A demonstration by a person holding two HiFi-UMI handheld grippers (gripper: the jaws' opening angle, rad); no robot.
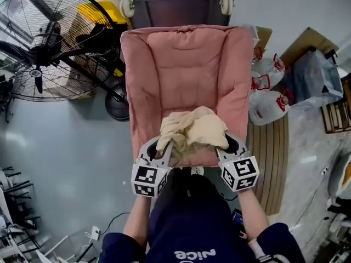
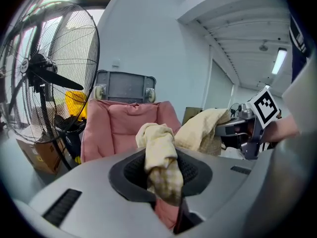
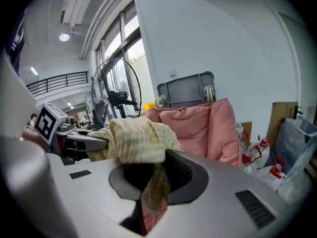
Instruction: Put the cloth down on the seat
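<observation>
Left tongs (image 1: 163, 147) and right tongs (image 1: 222, 142) each clamp the cloth (image 1: 193, 127).

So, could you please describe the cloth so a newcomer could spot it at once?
Find the pink padded chair in the middle of the floor. Above the front of its seat, a crumpled cloth is bunched between the left gripper and the right gripper. It alone is pale yellow and held up at both ends.

TEXT: white "nice", seen upside down | ON: person's dark shirt (image 1: 186, 218) | OTHER: none legible
</observation>
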